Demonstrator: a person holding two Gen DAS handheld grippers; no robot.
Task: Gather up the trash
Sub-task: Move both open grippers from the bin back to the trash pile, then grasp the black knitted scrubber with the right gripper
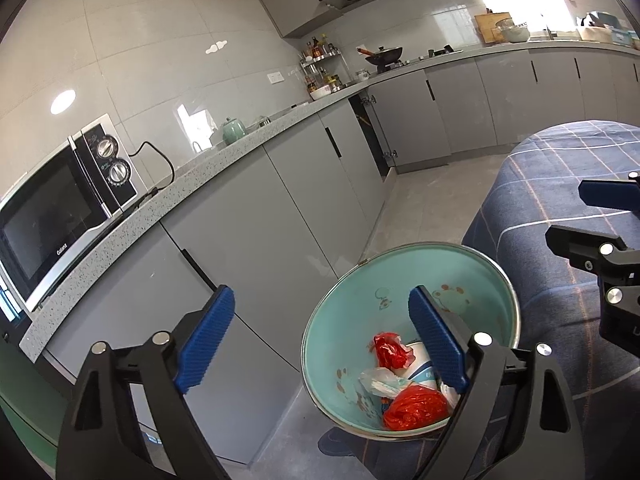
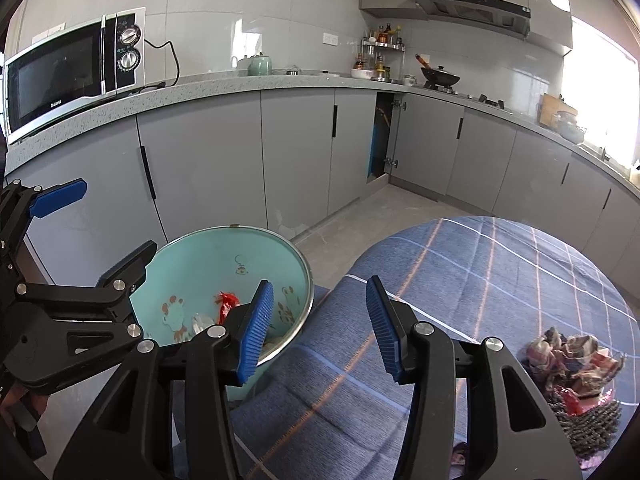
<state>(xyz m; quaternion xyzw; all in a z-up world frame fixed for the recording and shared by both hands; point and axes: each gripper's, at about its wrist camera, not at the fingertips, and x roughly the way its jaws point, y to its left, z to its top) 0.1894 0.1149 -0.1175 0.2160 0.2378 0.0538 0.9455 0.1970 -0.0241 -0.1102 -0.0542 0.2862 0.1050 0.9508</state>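
The left gripper (image 1: 320,336) fills the bottom of the left wrist view with its blue pads spread wide and nothing between them. Its right-hand pad (image 1: 438,340) stands in front of a teal waste bin (image 1: 344,320) with a metal rim and cartoon prints inside, at lower centre of the frame. In the bin lie red plastic bags (image 1: 416,406), a crumpled white wrapper (image 1: 378,382) and a paper cup (image 1: 420,362).

The right gripper (image 2: 320,328) sits at the bottom centre of the right wrist view, its jaws parted and empty, its left pad in front of the bin's rim, its right pad over a round table with a blue plaid cloth (image 2: 500,280). At the lower right of that frame, on the cloth, rests a crumpled wad of patterned wrapping (image 2: 568,356) beside a dark scouring pad (image 2: 588,424), well apart from the bin.

A microwave (image 2: 72,76) stands on the speckled counter at upper left.
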